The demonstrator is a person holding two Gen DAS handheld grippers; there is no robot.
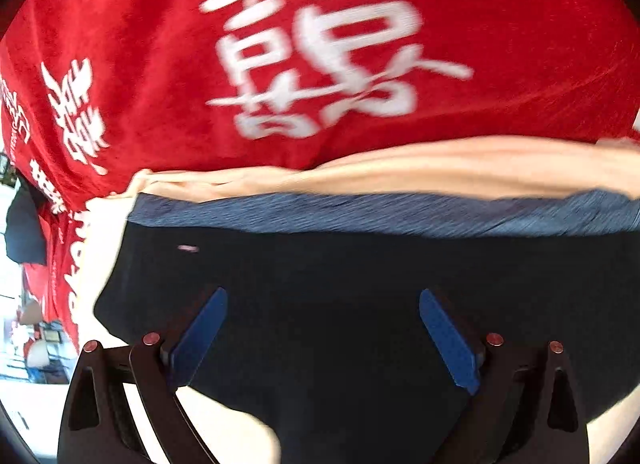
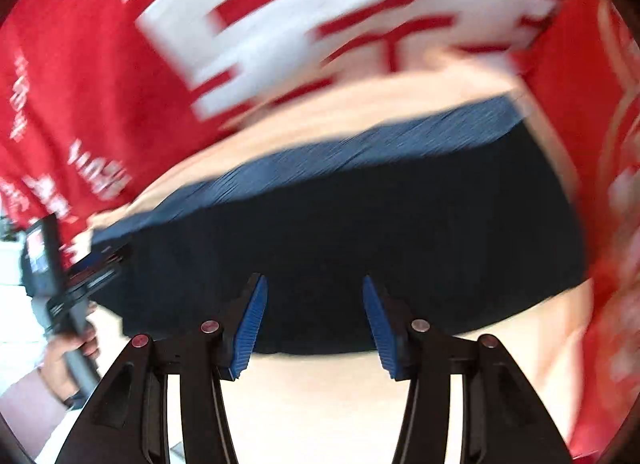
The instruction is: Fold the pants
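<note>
Pants (image 1: 320, 284) lie dark on the pale surface (image 2: 320, 404) — both claws gape above them, gripping nothing. Only the right wrist view catches the left claw (image 2: 86, 276) in a hand (image 2: 64, 360); the right claw (image 2: 314, 328) hovers nearer.

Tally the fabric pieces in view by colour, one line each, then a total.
Red cloth with white lettering: 1
Cream cloth: 1
Dark navy pants with blue waistband: 1
Total: 3

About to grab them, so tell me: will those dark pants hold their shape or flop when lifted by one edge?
Probably flop: the dark pants lie flat and soft-edged on the beige surface. The ribbed blue waistband may be a firmer place to grip. They look light.
</note>
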